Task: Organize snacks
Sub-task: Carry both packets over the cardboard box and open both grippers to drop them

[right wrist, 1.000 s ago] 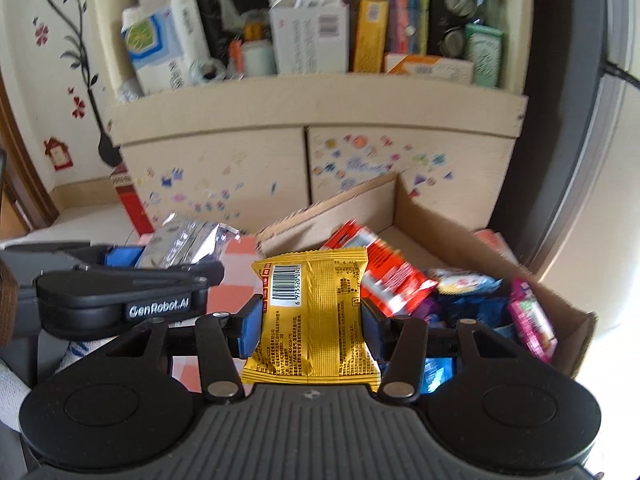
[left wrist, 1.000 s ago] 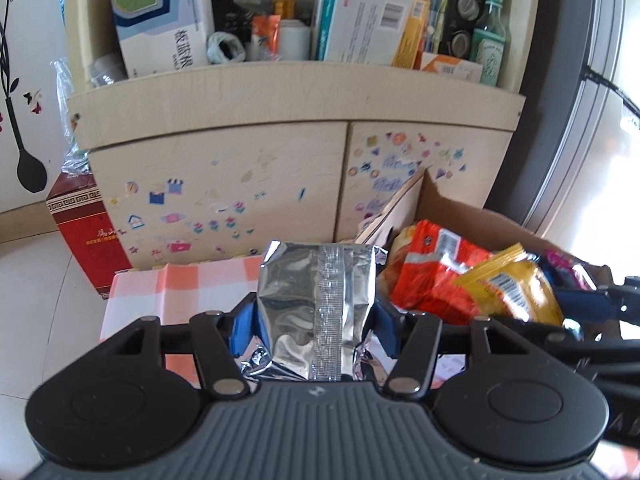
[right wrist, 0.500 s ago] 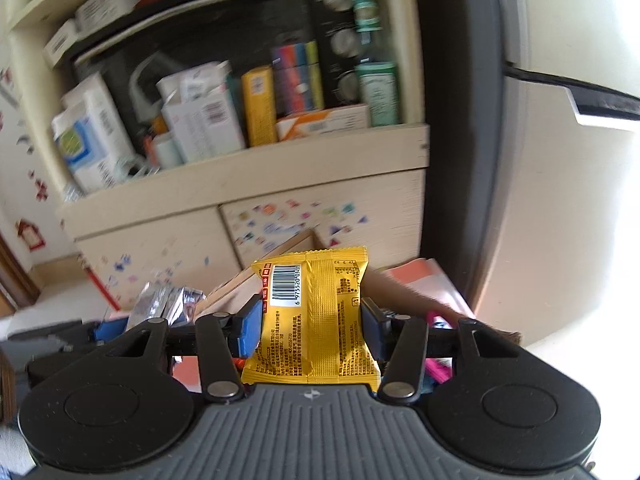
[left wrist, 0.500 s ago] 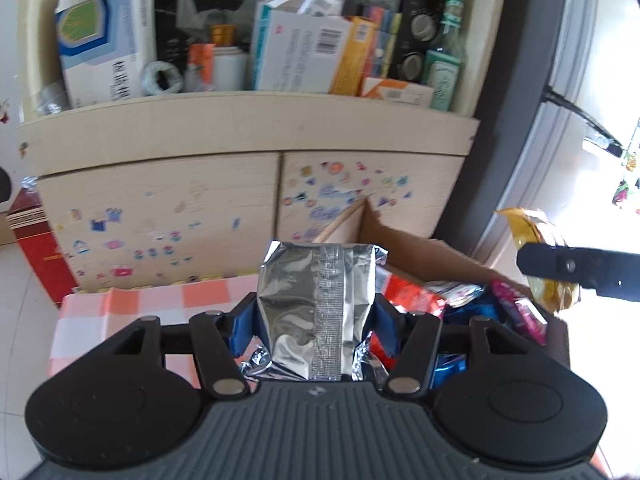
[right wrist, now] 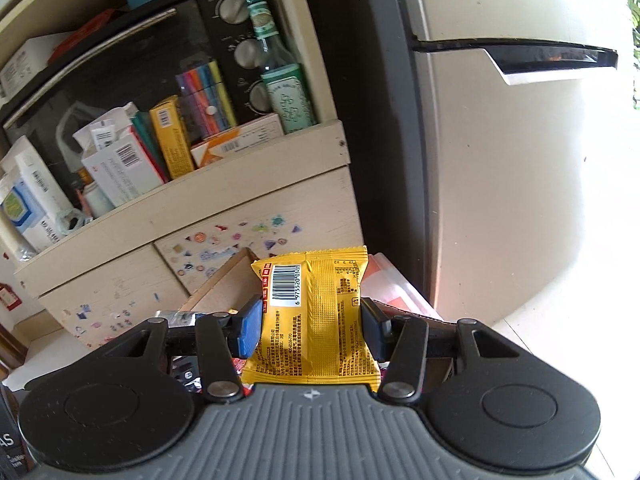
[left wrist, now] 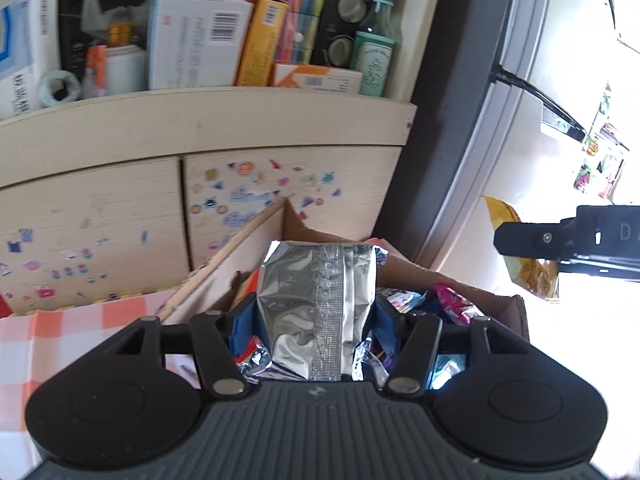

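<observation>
I'm holding a silver foil packet (left wrist: 318,312) clamped in my left gripper (left wrist: 316,322) above the open cardboard box (left wrist: 400,268) of snacks, while my right gripper (right wrist: 310,326) is squeezing a yellow snack packet (right wrist: 316,316) off to the box's right.

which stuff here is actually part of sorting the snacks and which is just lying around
Part of the job:
- silver packet in the left hand-held gripper
- yellow packet in the right hand-held gripper
- cardboard box holding other snacks

Just lying about:
- green bottle
- toaster oven
- boxes on the shelf
- stickered cabinet
- fridge
</observation>
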`<state>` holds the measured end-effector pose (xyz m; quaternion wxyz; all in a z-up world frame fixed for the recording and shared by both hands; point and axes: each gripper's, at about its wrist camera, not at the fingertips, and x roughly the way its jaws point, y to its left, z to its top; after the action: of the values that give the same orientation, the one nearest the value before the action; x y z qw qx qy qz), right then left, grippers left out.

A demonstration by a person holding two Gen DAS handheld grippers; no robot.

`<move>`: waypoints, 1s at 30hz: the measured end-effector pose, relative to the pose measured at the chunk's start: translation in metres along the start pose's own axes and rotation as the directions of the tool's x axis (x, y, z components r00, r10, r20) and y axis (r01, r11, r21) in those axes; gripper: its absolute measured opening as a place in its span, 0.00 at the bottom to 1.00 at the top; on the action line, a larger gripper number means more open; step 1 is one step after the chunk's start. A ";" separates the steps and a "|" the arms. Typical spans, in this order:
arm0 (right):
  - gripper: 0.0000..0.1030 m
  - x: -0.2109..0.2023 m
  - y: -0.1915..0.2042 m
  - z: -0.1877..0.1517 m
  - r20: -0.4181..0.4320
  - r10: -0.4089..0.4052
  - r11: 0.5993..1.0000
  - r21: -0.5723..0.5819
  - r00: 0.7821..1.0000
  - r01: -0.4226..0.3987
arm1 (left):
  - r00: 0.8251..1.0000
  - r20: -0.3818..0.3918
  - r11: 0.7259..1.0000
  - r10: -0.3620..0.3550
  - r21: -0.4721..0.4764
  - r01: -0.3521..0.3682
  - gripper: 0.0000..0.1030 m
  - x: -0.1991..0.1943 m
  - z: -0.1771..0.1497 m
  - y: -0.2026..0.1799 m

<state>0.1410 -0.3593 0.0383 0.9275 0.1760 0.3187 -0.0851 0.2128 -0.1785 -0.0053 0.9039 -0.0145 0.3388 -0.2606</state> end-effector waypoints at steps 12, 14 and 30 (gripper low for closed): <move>0.76 0.011 -0.008 -0.006 -0.027 -0.037 0.996 0.075 0.999 0.039 | 1.000 0.002 0.993 0.009 0.116 -0.010 0.89 0.017 0.001 -0.024; 0.79 0.009 -0.007 -0.005 -0.018 -0.041 0.997 0.069 0.999 0.043 | 0.999 -0.011 0.991 0.035 0.126 -0.033 0.90 0.015 0.002 -0.026; 0.97 0.009 -0.004 -0.007 -0.054 -0.112 0.993 0.033 0.992 0.114 | 0.970 -0.146 0.973 0.194 0.156 -0.171 0.96 0.003 0.009 -0.015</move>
<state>0.1429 -0.3612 0.0267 0.9093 0.1764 0.3507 -0.1383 0.2126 -0.1943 0.0029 0.8926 0.1024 0.3908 -0.2002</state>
